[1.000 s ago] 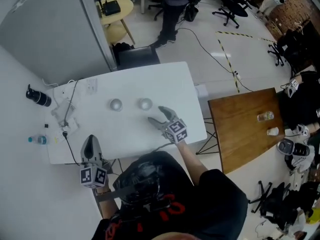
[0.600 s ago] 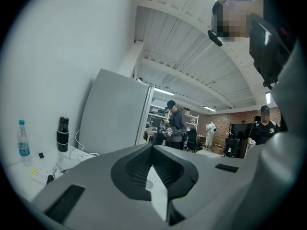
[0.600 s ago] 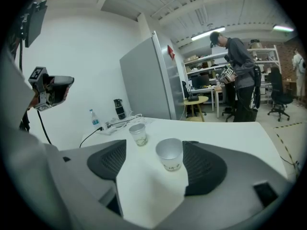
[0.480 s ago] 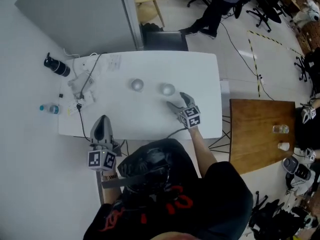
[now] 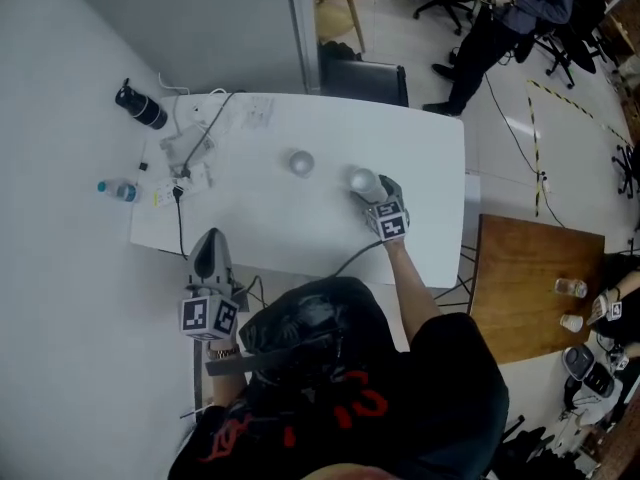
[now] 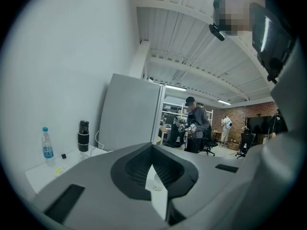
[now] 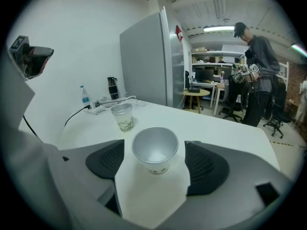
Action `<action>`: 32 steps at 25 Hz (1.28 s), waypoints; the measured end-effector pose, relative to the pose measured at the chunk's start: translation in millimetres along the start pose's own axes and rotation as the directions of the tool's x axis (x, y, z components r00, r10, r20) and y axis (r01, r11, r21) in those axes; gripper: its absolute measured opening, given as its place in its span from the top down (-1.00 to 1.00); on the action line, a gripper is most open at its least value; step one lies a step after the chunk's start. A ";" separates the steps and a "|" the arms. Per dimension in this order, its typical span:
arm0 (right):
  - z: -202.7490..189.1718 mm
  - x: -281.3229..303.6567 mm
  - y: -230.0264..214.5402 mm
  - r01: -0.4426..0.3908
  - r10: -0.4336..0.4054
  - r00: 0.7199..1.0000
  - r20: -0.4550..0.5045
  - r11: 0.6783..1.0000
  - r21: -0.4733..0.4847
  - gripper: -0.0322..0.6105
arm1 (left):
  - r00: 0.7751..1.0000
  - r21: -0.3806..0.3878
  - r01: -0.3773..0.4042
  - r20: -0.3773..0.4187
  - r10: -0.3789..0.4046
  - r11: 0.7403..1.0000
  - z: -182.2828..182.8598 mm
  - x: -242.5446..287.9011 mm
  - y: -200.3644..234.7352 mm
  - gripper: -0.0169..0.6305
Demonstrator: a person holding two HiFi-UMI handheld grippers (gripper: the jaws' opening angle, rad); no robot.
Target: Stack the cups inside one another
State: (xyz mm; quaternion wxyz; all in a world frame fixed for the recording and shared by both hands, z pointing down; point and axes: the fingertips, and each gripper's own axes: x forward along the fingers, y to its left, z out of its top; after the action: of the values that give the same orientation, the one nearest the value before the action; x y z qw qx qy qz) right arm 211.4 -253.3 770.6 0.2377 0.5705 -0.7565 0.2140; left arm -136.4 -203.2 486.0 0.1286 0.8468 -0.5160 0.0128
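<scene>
Now a cup (image 7: 154,147) stands between just-opening right tongs (image 7: 156,169).

Head view looks steeply down on the white table (image 5: 430,218), mid-frame; both gripper views skim low across it. Head and right gripper views share the near cup (image 7: 155,149) and far cup (image 7: 123,116).

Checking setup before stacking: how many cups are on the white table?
2. The near cup stands between the right gripper's jaws, which have just been opening; the far cup stands apart to its left. None seems hidden.
</scene>
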 end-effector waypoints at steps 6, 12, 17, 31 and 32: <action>5.0 20.6 0.5 0.021 -0.021 0.999 -0.029 0.999 -0.032 -0.30 | 1.000 -0.027 -0.025 0.016 0.025 0.999 1.8 -13.7 11.2 0.95; 6.9 18.8 6.9 0.030 -0.031 0.999 -0.020 0.999 -0.037 -0.24 | 1.000 -0.017 -0.001 0.022 0.001 1.000 5.2 -19.0 8.8 0.95; 8.6 7.5 19.0 0.031 -0.031 1.000 -0.001 0.999 -0.040 -0.24 | 0.999 -0.021 0.033 0.023 -0.033 0.999 3.0 -19.0 7.0 0.95; 17.0 -48.7 47.2 0.027 -0.026 0.996 0.085 1.000 -0.010 -0.23 | 0.985 0.070 0.168 -0.051 -0.165 0.983 -9.8 -16.5 -23.0 0.95; 16.5 -52.9 46.8 0.029 -0.028 0.996 0.089 1.000 -0.004 -0.23 | 0.984 0.066 0.174 -0.048 -0.172 0.982 -9.6 -17.0 -26.5 0.95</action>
State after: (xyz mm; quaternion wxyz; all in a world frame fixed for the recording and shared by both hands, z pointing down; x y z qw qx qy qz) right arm 176.8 -210.8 723.1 0.2084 0.5894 -0.7587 0.1829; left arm -120.0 -174.7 487.2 0.1101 0.8920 -0.4369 0.0373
